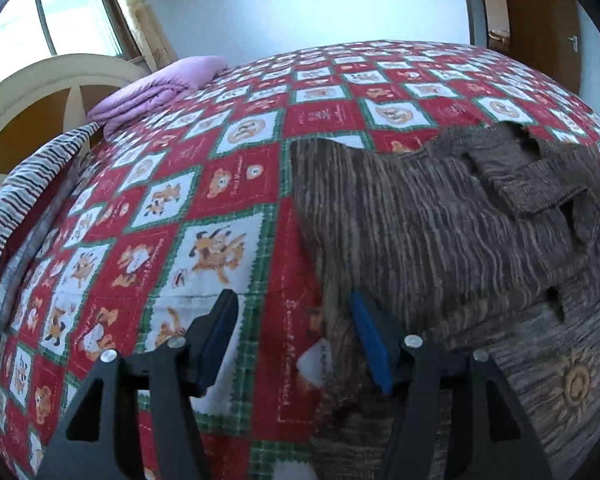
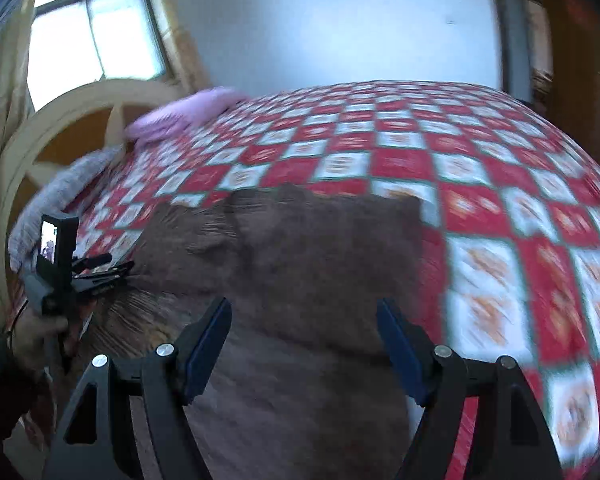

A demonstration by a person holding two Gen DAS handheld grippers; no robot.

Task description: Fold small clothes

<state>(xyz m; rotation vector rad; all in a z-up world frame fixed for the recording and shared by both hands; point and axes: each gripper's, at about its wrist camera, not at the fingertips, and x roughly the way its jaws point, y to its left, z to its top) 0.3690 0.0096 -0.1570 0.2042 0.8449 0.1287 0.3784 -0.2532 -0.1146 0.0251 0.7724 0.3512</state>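
A brown knitted garment [image 1: 440, 232] with a sun motif lies flat on the red checked bedspread [image 1: 204, 184]. In the left wrist view my left gripper [image 1: 294, 304] is open, over the garment's left edge, its right finger above the fabric and its left finger above the bedspread. In the right wrist view, which is blurred, my right gripper [image 2: 304, 312] is open above the garment [image 2: 300, 256], holding nothing. The left gripper [image 2: 100, 268] shows there at the garment's left side.
A folded purple blanket [image 1: 156, 92] and a striped pillow [image 1: 24, 192] lie near the curved headboard [image 1: 40, 92] at the far left. A window [image 1: 60, 20] is behind it. A wooden door [image 1: 540, 20] stands at the far right.
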